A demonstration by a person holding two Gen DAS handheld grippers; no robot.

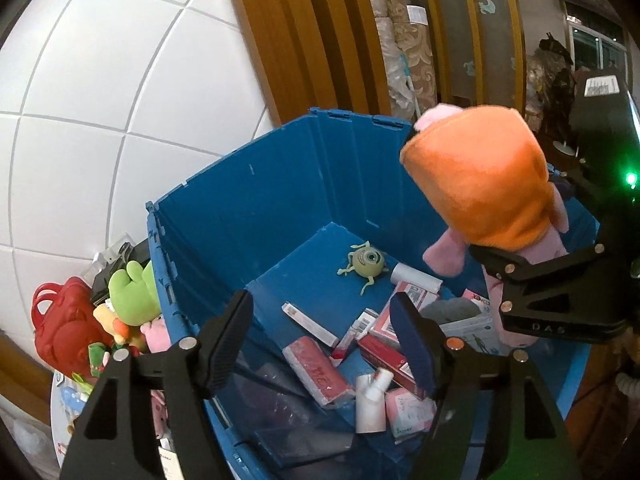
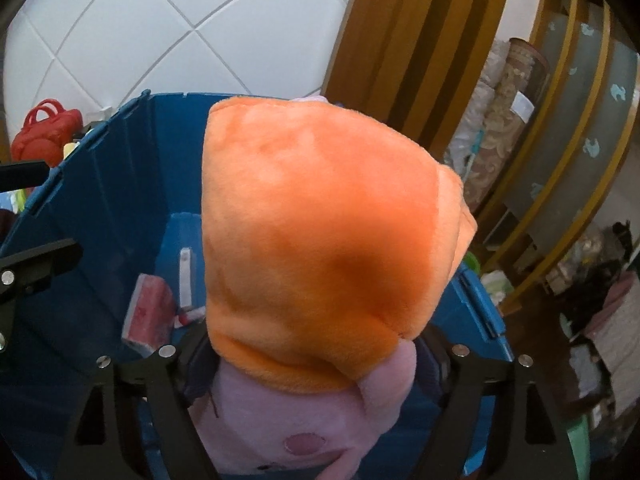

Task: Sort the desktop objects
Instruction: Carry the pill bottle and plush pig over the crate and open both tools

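Hanging over the blue bin [image 1: 240, 200], the plush [image 2: 320, 240] sits between the right hand-held gripper [image 2: 316, 356] fingers. Left hand-held gripper [image 1: 320, 340] wide, empty. Bin's far floor bare; "DAS" legible.

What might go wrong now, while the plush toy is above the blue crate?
1. The plush toy sits between the right gripper fingers near the blue crate's right rim; released there, it may fall outside.
2. It may land on the small boxes and the green one-eyed figure, burying them.
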